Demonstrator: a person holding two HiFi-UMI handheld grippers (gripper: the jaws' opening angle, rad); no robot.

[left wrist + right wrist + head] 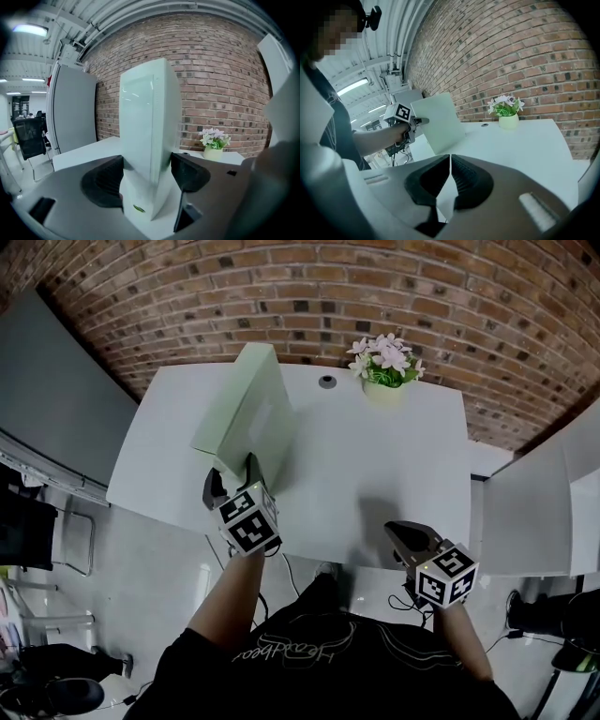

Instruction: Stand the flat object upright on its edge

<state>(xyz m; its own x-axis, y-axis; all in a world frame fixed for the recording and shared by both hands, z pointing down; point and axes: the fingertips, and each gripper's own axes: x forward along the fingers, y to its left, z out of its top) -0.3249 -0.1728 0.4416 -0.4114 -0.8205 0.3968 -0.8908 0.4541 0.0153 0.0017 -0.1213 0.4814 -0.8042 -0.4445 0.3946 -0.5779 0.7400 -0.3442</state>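
Note:
A pale green flat box [246, 413] stands raised over the left part of the white table [375, 474], leaning a little. My left gripper [232, 479] is shut on its near lower corner. In the left gripper view the box [150, 131] rises between the two black pads [105, 180], which press on its broad faces. The right gripper view shows the box [438, 122] from the side with the left gripper on it. Whether its lower edge touches the table I cannot tell. My right gripper [405, 535] hangs at the table's near right edge, shut and empty [450, 176].
A pot of pink and white flowers [385, 367] stands at the table's far edge, next to a round cable hole [326, 382]. A brick wall runs behind. A grey partition [47, 399] is at the left and a white panel [544, 502] at the right.

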